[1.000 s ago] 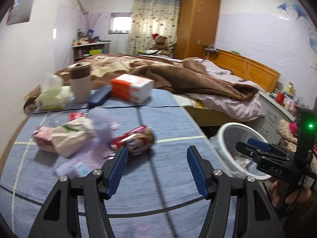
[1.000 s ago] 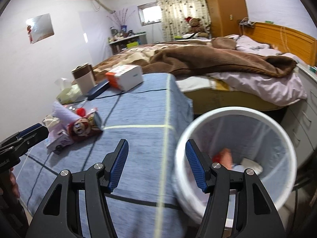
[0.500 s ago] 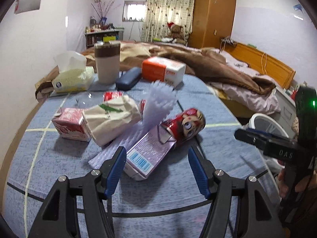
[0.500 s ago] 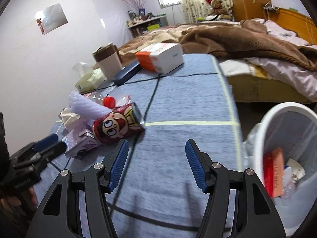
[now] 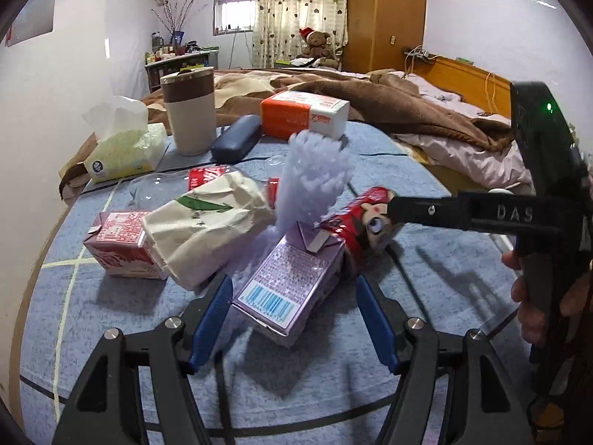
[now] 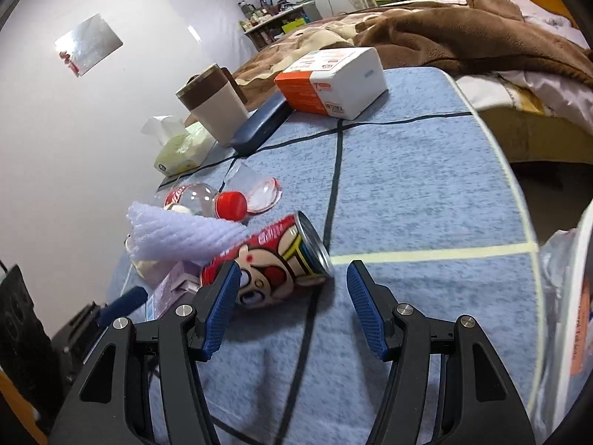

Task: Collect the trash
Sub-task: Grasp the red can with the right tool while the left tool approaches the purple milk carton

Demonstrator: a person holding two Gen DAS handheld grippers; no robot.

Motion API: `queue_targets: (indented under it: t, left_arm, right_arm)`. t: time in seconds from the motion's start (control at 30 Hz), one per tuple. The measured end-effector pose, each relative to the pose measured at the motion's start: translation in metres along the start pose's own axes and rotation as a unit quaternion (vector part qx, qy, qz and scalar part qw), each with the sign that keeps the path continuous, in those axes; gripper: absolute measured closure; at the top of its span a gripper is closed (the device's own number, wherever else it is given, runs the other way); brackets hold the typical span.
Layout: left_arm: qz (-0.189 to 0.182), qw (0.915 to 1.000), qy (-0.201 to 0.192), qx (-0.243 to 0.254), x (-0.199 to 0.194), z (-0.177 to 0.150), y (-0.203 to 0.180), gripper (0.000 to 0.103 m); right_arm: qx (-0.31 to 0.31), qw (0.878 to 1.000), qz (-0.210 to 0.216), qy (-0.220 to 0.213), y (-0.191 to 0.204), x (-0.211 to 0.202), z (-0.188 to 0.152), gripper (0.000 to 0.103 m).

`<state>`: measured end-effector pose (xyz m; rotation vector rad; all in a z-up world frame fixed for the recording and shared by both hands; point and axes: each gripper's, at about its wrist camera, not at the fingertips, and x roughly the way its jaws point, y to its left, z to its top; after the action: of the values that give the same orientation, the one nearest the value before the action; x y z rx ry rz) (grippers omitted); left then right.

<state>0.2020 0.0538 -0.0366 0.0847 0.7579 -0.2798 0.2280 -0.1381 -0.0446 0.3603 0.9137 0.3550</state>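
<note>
A pile of trash lies on the blue cloth table [image 5: 426, 296]. My left gripper [image 5: 294, 320] is open, its fingers either side of a purple carton [image 5: 292, 278]. Behind it lie a white foam sleeve [image 5: 315, 174], a crumpled paper bag [image 5: 207, 226], a pink carton [image 5: 118, 241] and a red cartoon can [image 5: 365, 222]. My right gripper [image 6: 291, 306] is open just in front of the red can [image 6: 274, 259]; its arm crosses the left wrist view [image 5: 463, 213]. The white trash bin's [image 6: 578, 296] rim shows at the right edge.
At the far side stand a brown-and-cream cup [image 5: 191, 111], a tissue pack [image 5: 122, 148], a dark glasses case [image 5: 235, 139] and an orange-white box [image 5: 304, 113]. A clear bottle with a red cap [image 6: 229, 204] lies behind the can. A bed [image 5: 426, 122] lies beyond.
Both grippers have closed in on the trash pile. The left one now straddles the purple carton; the right one swung left from the bin to the red can.
</note>
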Motion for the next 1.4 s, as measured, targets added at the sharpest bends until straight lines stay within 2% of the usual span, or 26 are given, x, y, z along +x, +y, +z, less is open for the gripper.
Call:
queue_targets:
  t: [0.13,0.23,0.6,0.77,1.0,1.03,1.17,1.27,1.4]
  left_arm:
    - [0.003,1.0,0.003,0.003,0.003,0.001,0.004,0.032]
    - [-0.005,0.9998,0.017,-0.011,0.01,-0.001,0.01,0.032]
    - [-0.001,0.9994,0.015,-0.032,0.013,-0.001,0.022,0.032]
    - [-0.001,0.9992,0.02,-0.034,0.013,-0.002,0.024,0.032]
    - [-0.009,0.9995,0.021,-0.024,0.014,-0.001,0.017,0.046]
    - [-0.007,0.9996,0.021,-0.019,0.013,-0.002,0.014,0.047]
    - [-0.015,0.9994,0.026,-0.02,0.013,-0.004,0.01,0.05]
    - [-0.02,0.9988,0.036,-0.025,0.015,-0.006,0.01,0.052]
    - [-0.02,0.9989,0.039,-0.017,0.016,-0.008,0.006,0.052]
  right_arm:
    - [0.02,1.0,0.006,0.014,0.002,0.014,0.006,0.041]
    - [0.032,0.999,0.002,0.022,0.005,0.024,0.01,0.033]
    - [0.072,0.996,-0.027,0.036,0.012,0.052,0.016,0.03]
    - [0.027,0.998,-0.039,0.032,0.015,0.045,0.01,0.03]
    - [-0.007,0.997,-0.074,0.015,-0.005,0.018,0.005,0.03]
    - [-0.021,0.996,-0.082,0.016,-0.005,0.016,0.005,0.03]
    - [-0.064,0.985,-0.161,0.011,-0.007,0.007,0.004,0.03]
    - [-0.069,0.984,-0.163,0.02,-0.01,0.002,-0.003,0.03]
    - [-0.056,0.988,-0.141,-0.005,-0.013,-0.014,-0.013,0.03]
